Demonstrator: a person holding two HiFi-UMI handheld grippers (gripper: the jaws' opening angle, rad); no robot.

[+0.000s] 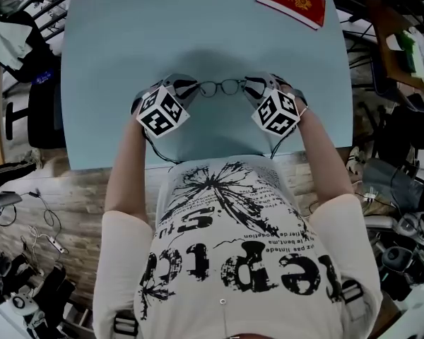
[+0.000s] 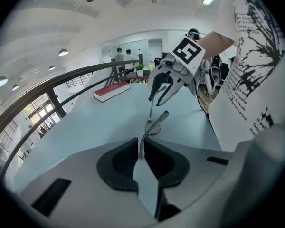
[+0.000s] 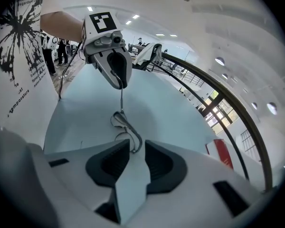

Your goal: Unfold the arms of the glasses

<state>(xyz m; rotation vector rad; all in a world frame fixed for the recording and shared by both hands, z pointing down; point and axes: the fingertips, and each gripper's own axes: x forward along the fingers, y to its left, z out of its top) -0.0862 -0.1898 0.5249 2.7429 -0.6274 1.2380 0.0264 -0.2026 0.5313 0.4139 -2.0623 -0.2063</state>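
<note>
Head view gives us the glasses (image 1: 222, 87) lying left-to-right at upper centre. Our left tongs (image 1: 188, 89) pinch one arm, and our right tongs (image 1: 252, 85) stand spread around the other.

A lab or workshop: cables (image 1: 46, 237) and gear (image 1: 403, 254) crowd the floor (image 1: 78, 189) around the table (image 1: 198, 34)

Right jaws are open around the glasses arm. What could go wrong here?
Only the left gripper pinches the glasses, on one thin arm, so the frame may swing or twist at the hinge. The right gripper stands open around the other arm's tip; closing could miss or bend it.
</note>
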